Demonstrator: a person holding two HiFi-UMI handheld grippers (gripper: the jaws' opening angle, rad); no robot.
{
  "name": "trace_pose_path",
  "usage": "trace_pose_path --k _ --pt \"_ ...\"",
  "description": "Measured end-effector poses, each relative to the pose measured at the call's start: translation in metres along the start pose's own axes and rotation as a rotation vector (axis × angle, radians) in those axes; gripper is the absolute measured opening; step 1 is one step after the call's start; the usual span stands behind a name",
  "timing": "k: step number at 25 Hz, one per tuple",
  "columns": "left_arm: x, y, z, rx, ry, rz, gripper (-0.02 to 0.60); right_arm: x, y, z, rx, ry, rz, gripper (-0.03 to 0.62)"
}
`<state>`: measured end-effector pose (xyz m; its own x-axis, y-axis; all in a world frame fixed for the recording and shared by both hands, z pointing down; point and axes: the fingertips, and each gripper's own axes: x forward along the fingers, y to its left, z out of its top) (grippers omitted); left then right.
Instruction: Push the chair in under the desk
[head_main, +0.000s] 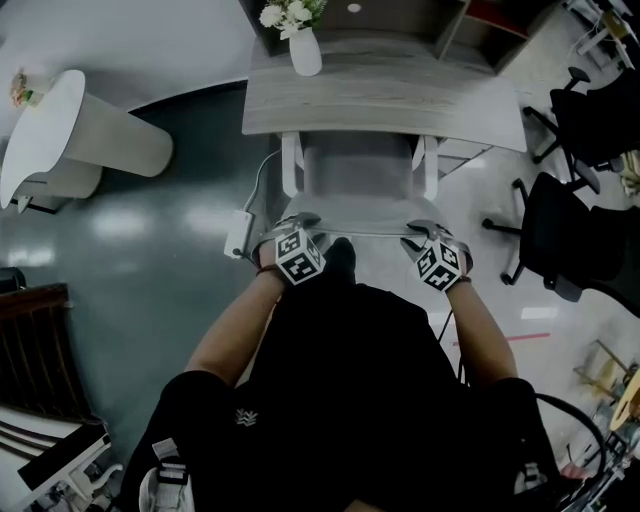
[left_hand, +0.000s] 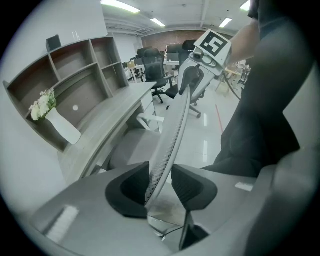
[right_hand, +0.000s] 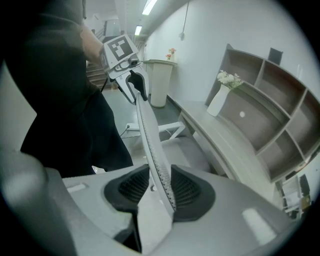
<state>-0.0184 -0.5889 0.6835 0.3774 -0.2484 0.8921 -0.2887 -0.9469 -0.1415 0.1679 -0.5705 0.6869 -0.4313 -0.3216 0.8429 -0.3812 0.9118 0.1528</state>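
On the floor at the left, just beside the chair's base, lay a white power strip (head_main: 238, 233) with its cable (as best I could tell). The left gripper (head_main: 293, 224) had its fingers (left_hand: 131, 189) partly closed on the top rim of the backrest of the chair (head_main: 360, 180), the mesh pinched between the pads. The chair stood squarely before the desk (head_main: 400, 100), with its seat partly under the edge and its back well out. The right gripper (head_main: 424, 233) clasped the same rim at the other end, its fingers (right_hand: 189, 192) likewise narrowly parted around the mesh. The risks, as I judged them: an uneven push would skew the chair, so that an armrest struck the desk and shook the vase (head_main: 305, 50). The base could catch the strip, and a light grip might slip off the thin rim.
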Motion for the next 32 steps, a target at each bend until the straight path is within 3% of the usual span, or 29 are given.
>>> trace_pose_path --k 18,21,32 --pt "0.026 0.086 0.024 0.022 -0.026 0.027 0.146 0.028 -0.089 0.018 0.01 0.035 -0.062 0.144" --pt "0.028 0.09 0.023 0.04 -0.017 -0.007 0.15 0.03 -0.091 0.02 -0.008 0.037 -0.043 0.144" --pt "0.029 0.084 0.022 0.04 -0.032 0.008 0.157 0.03 -0.085 0.016 0.024 0.026 -0.083 0.155"
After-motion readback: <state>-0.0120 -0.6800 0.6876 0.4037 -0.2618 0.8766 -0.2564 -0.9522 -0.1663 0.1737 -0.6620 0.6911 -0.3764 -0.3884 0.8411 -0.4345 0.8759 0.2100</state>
